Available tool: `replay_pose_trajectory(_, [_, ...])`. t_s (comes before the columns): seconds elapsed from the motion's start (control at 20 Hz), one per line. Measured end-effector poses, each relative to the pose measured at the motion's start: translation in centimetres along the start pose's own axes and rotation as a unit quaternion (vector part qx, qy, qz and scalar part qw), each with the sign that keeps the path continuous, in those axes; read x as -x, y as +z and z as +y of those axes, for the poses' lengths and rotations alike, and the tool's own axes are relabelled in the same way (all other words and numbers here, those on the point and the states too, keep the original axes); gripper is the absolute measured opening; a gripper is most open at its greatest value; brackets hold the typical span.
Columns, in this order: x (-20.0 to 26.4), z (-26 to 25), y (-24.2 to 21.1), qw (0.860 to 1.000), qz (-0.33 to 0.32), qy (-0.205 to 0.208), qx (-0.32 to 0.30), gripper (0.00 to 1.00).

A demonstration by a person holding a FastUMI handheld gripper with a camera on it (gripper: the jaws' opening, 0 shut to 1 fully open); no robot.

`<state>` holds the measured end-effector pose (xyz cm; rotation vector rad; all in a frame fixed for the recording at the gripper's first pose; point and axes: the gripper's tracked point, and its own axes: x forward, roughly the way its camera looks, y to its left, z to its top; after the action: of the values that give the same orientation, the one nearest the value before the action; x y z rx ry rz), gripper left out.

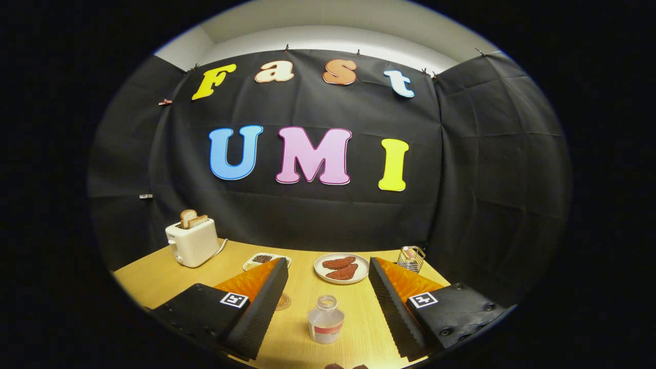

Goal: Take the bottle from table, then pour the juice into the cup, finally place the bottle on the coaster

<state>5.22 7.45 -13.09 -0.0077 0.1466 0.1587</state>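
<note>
Table (164,279): one bottle (325,319) between parted fingers (266,302).

Bottle (325,320) between jaws, plate (342,268) beyond.

Black ribbed fingers (264,307), orange panels behind, black screwed blocks, square black-and-white marker on each

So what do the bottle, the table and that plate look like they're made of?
Bottle, standing between the open gripper fingers: clear, probably plastic, see-through. Table: pale wood or wood-look laminate, faint grain, satin. Plate: white, glossy, possibly ceramic.
</note>
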Motion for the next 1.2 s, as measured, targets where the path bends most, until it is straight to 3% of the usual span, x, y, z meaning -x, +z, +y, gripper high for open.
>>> replay_pose_trajectory(0.35, [-1.9, 0.4, -6.5, 0.999, 0.024, 0.013, -0.018, 0.97])
replay_pose_trajectory(0.85, [-5.3, -0.2, -14.5, 0.999, 0.044, -0.007, -0.015, 0.97])
replay_pose_trajectory(1.2, [-6.1, 0.1, -16.7, 0.999, 0.043, 0.000, -0.012, 0.97])
